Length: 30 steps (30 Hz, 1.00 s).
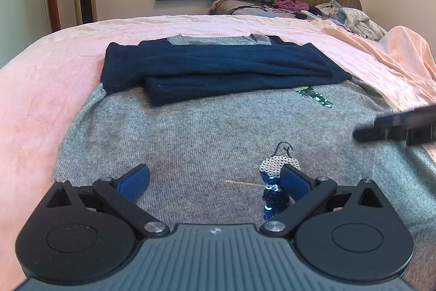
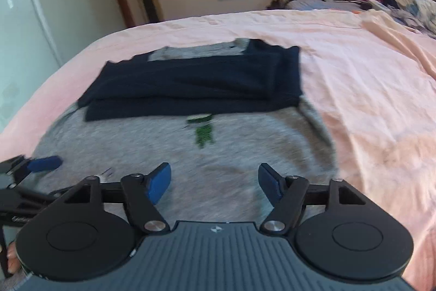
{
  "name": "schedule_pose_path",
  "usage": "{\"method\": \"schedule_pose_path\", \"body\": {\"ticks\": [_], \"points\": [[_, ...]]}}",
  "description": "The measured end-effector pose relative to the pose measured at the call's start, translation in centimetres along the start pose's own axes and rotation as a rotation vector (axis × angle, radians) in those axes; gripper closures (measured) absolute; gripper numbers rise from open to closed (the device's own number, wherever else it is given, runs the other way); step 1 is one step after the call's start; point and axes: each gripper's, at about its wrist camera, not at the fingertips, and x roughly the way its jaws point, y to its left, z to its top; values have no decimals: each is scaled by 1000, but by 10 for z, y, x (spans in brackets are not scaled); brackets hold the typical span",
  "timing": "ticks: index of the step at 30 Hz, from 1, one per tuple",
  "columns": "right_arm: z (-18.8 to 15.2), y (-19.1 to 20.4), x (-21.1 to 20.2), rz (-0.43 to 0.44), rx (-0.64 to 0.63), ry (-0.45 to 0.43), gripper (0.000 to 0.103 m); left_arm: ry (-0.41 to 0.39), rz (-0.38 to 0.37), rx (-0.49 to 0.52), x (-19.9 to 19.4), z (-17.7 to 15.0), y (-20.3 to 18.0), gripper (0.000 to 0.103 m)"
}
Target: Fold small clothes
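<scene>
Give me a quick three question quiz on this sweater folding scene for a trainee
1. True or false: the navy sleeves are folded across the grey sweater.
2. What colour is the bedsheet? A pink, B white, C green.
3. Is anything between the jaws of the left gripper or the right gripper?

Key: 1 true. 2 A. 3 No, both stand open above the sweater, gripping nothing.

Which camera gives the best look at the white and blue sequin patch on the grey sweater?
The left wrist view: the sequin patch lies sharp and close by the left hand-held gripper. In the blurred right wrist view, it is not visible.
</scene>
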Motion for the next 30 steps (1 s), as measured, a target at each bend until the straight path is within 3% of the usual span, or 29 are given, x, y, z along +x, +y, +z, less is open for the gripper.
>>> {"method": "schedule_pose_path", "body": {"ticks": [2, 3, 4, 6, 9, 11, 13, 15, 17, 18, 22, 25, 28, 30], "points": [[-15, 17, 9, -32, -52, 48, 23, 0, -1, 1, 0, 0, 0, 0], [-26, 22, 9, -63, -118, 10, 20, 0, -1, 1, 0, 0, 0, 0], [-33, 22, 10, -97, -163, -11, 10, 0, -1, 1, 0, 0, 0, 0], [-34, 3, 7, -132, -96, -35, 3, -1, 0, 1, -1, -1, 0, 0], [-27, -10, 2, -217, -45, -13, 7, 0, 1, 3, 0, -1, 0, 0], [-25, -1, -8, -205, -27, -8, 15, 1, 4, 5, 0, -1, -1, 0], [-30, 15, -16, -120, -42, -24, 10, 3, 9, 10, 0, 0, -2, 0], [-41, 28, -8, -81, -77, 15, 6, 8, 18, 19, -1, -1, -3, 0], [-55, 33, -4, -107, -175, -35, 0, 21, 44, 28, -4, -2, -4, 0], [-55, 24, -7, -87, -142, -45, 0, 30, 64, 30, -8, -3, -4, 0], [-50, 3, -20, -203, -68, -31, 4, 76, 106, -10, -28, -11, -6, 0], [-54, 11, -33, -169, -47, -40, 4, 85, 130, -22, -34, -21, -13, 0], [-65, 25, -24, -161, -87, -7, 0, 45, 137, -21, -35, -29, -15, 0], [-73, 26, -22, -163, -100, -53, 0, 36, 133, -22, -37, -31, -13, 0]]}}
